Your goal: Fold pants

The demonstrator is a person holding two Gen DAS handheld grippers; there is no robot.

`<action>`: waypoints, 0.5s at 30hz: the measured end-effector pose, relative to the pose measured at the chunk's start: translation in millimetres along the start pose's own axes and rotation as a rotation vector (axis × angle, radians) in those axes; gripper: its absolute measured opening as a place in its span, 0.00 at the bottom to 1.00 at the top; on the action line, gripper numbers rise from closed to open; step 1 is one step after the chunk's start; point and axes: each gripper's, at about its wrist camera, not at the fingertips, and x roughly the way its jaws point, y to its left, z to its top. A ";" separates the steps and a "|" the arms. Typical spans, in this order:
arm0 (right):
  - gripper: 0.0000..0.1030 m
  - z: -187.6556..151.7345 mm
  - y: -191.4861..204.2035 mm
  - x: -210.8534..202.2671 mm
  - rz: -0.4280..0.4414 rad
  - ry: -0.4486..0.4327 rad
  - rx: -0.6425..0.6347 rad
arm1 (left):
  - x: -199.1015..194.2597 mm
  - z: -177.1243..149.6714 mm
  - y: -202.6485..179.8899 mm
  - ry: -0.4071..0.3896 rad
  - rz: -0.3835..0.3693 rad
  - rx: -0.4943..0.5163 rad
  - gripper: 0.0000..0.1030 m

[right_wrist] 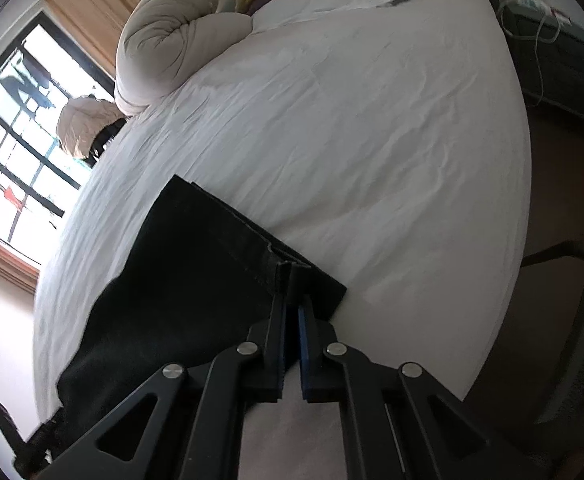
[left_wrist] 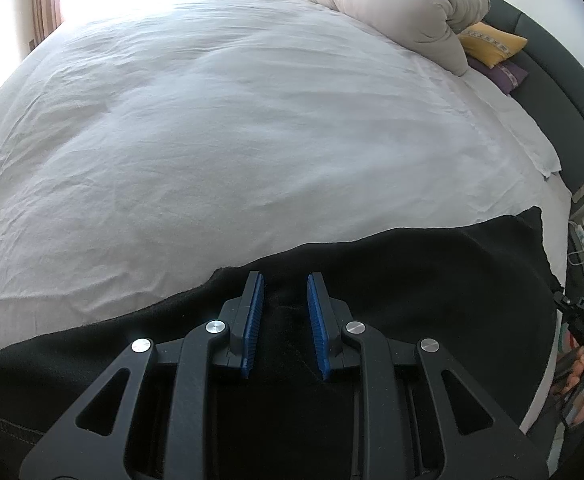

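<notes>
Black pants along the near edge of a white bed, one hand-held gripper at each end.

Left wrist view: the left hand-held gripper (left_wrist: 283,280) stands slightly parted over the pants (left_wrist: 432,272); whether it pinches cloth is unclear. The bed (left_wrist: 231,120) beyond lies open. Right wrist view: the right hand-held gripper (right_wrist: 294,280) is closed on the pants' hem corner, by the bed's edge.

Black, soft-fabric pants (left_wrist: 432,280), spread flat along near edge of white-sheeted bed (left_wrist: 251,120). Lying under and between tips of left tongs (left_wrist: 283,280), stretching out to both sides. Hem end (right_wrist: 227,248) pinched at corner in tips of right tongs (right_wrist: 292,276), layers doubled there.
</notes>
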 end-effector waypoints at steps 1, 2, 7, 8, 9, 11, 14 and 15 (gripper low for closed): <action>0.04 -0.9 1.2 -1.5 -0.011 -0.001 0.000 | -1.0 -0.2 0.0 -0.001 -0.001 -0.002 0.21; 0.04 -2.1 0.9 -2.9 -0.018 -0.003 0.002 | -2.5 -0.6 -0.2 -0.002 -0.003 -0.007 0.21; 0.05 -5.6 -1.6 -5.8 -0.037 0.001 0.013 | -6.9 -1.7 -1.2 -0.015 -0.012 -0.007 0.21; 0.05 -5.5 -3.0 -1.6 -0.035 0.014 0.009 | -5.5 -2.0 -2.2 -0.012 -0.008 -0.001 0.21; 0.05 -5.3 -5.2 3.8 -0.028 0.033 0.007 | -5.7 -2.3 -1.9 -0.014 -0.008 0.003 0.21; 0.05 -0.8 -13.4 4.2 0.021 0.044 0.040 | -7.3 -1.8 -1.1 -0.016 -0.013 -0.002 0.21; 0.28 8.6 -23.5 -1.6 0.022 0.056 0.086 | -15.7 -1.3 -1.4 -0.022 -0.009 -0.002 0.21; 0.56 12.1 -25.9 -7.6 -0.022 0.043 0.099 | -19.9 -2.3 -2.9 -0.029 -0.012 0.010 0.21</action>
